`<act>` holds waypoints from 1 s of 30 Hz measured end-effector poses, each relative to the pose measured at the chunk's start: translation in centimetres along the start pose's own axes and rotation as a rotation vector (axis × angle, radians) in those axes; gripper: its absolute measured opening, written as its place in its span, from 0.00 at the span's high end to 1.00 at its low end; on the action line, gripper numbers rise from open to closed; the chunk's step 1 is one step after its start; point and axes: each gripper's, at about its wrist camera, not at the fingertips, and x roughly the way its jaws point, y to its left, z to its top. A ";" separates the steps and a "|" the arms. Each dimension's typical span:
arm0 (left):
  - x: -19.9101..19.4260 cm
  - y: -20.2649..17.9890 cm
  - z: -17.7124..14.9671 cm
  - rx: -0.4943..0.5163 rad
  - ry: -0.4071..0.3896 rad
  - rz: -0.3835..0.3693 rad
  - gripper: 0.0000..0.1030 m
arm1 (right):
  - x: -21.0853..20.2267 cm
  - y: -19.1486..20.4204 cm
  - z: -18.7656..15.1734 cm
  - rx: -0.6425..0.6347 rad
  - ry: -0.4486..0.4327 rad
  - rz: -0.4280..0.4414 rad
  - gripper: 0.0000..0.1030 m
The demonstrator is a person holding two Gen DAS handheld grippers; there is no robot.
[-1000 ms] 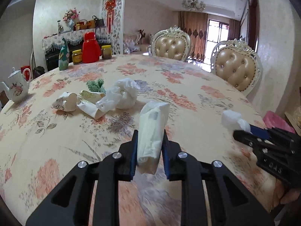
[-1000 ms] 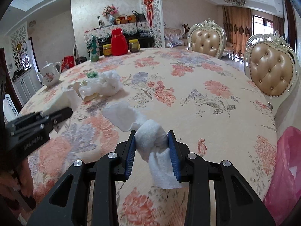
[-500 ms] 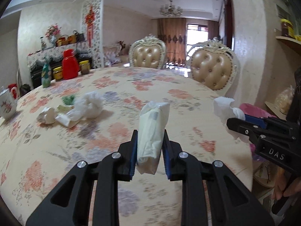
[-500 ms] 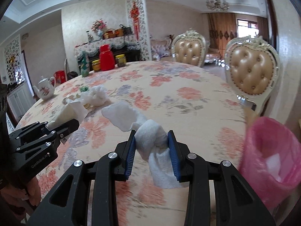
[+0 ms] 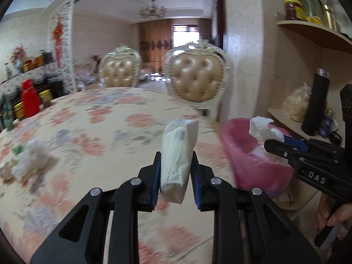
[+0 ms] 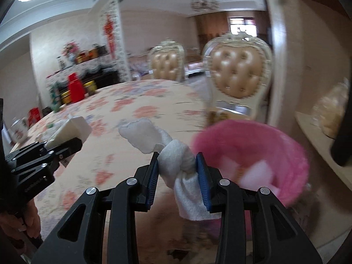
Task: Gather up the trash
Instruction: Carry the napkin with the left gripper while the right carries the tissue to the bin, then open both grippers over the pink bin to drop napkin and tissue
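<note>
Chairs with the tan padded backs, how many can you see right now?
2. Both stand at the far edge of the floral table: the nearer chair on the right by the wall, the farther chair to its left. Others may be out of view.

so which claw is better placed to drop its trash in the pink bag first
Right. The right claw, shut on a white tissue, sits right beside the pink bag opening. The left claw, gripping a plastic packet, is over the table, farther from the bag.
</note>
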 end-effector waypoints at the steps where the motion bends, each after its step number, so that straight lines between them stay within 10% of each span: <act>1: 0.5 -0.6 0.2 0.005 0.003 -0.017 0.75 | -0.1 -1.0 0.0 0.012 -0.001 -0.017 0.67; 21: 12.7 -12.2 4.5 0.100 0.081 -0.309 0.74 | 2.3 -13.6 0.5 0.151 -0.006 -0.163 0.63; 25: 14.4 -12.3 4.7 0.085 0.082 -0.269 0.28 | 2.7 -14.4 0.5 0.156 -0.009 -0.170 0.36; 30: 14.0 -9.1 4.1 0.030 0.091 -0.191 0.21 | 1.6 -14.7 0.3 0.169 -0.034 -0.182 0.36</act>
